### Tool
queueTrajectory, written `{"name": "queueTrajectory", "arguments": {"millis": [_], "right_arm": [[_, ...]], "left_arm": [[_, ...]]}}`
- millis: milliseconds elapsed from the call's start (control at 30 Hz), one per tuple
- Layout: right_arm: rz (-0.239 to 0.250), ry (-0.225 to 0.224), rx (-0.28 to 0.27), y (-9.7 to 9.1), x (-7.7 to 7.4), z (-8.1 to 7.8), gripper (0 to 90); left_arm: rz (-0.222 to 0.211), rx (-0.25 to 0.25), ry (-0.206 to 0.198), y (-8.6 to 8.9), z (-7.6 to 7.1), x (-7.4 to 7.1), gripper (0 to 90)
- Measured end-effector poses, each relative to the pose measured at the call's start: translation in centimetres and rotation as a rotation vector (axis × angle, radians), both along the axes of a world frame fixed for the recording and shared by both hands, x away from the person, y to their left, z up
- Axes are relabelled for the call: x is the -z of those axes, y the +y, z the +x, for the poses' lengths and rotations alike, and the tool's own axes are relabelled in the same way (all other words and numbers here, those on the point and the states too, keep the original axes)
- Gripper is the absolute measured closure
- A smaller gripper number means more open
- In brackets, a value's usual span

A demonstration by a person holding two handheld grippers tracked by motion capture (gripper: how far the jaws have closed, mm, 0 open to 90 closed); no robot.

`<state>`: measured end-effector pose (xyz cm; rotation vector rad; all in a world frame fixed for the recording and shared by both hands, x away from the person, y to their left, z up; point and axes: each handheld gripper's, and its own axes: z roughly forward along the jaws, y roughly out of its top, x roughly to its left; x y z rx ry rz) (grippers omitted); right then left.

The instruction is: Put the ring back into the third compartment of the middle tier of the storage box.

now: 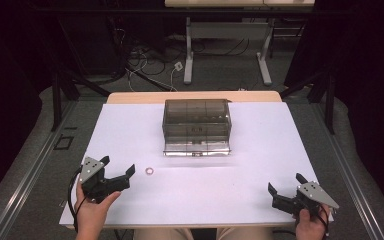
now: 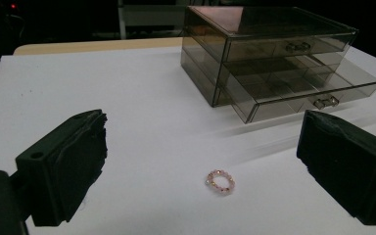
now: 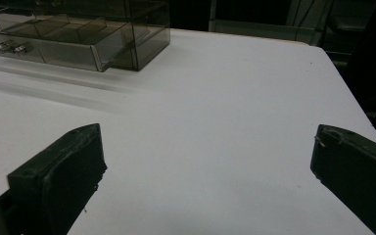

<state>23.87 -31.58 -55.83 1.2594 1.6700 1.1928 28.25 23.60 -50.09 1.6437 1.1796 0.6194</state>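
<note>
Beaded ring [image 2: 220, 181] lies unlabelled before left gripper's [image 1: 118, 170] open jaws; right gripper [image 1: 285, 182] open.

The drawer box [image 3: 78, 34] is cut off by the right gripper view's top-left edges.

A white table top [image 1: 260, 150] with a pale wooden far edge stands in a dim room. Grey carpet floor [image 1: 220, 75] lies beyond it, strewn with loose cables [image 1: 145, 62]. A second table's white metal legs [image 1: 188, 50] stand farther back. Dark curtains [image 1: 365, 60] hang at both sides.
</note>
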Motion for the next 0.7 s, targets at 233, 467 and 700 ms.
{"name": "queueTrajectory", "arguments": {"millis": [233,467,700], "right_arm": [[-0.003,-0.010,-0.003,0.0,0.1,0.1,0.0],[-0.005,-0.002,-0.008,0.0,0.1,0.1,0.0],[0.000,0.003,-0.009,0.0,0.2,0.1,0.0]], "left_arm": [[0.033,0.014,0.044,-0.6,0.8,0.0,8.0],[0.061,0.032,0.062,-1.1,1.6,-0.2,15.9],[0.056,0.058,0.095,-1.5,2.4,-0.3,23.5]]}}
